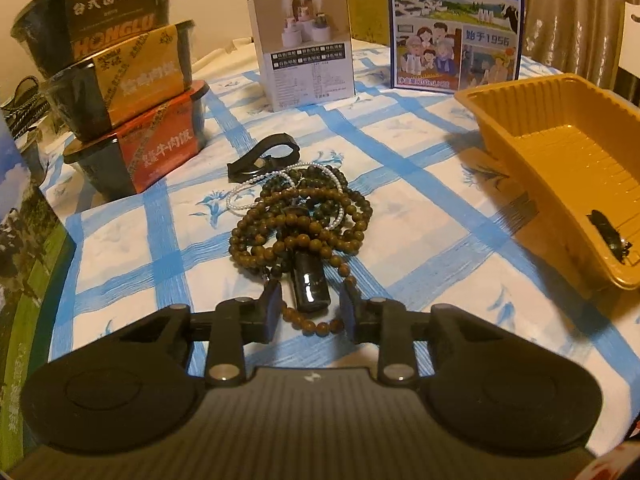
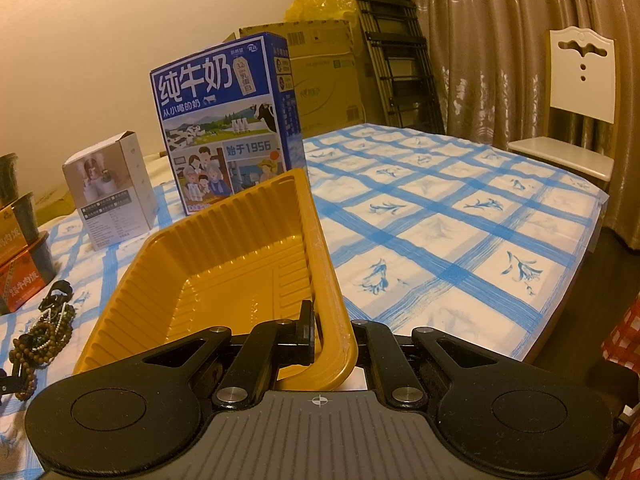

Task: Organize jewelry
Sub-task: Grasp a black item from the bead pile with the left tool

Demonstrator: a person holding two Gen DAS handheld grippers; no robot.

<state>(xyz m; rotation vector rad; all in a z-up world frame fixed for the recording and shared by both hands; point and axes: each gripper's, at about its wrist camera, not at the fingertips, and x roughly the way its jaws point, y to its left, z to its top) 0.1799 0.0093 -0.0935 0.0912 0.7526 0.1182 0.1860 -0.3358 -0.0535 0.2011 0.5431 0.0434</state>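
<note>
On the blue-checked desk (image 1: 420, 184), a tangled heap of brown bead strands (image 1: 298, 216), mixed with a white pearl string (image 1: 244, 192) and a black clip (image 1: 262, 156), was seen just ahead of the left tongs (image 1: 309, 312). Those tongs were spread apart, straddling a dark cylindrical pendant (image 1: 310, 284) and one bead loop. The right tongs (image 2: 334, 340) were clenched on the rim of a yellow plastic tray (image 2: 224, 264), which was held tilted; one dark item (image 1: 610, 236) lay inside. A good closure would probably be made squarely on the pendant, so that the loose strands trail rather than snag.
</note>
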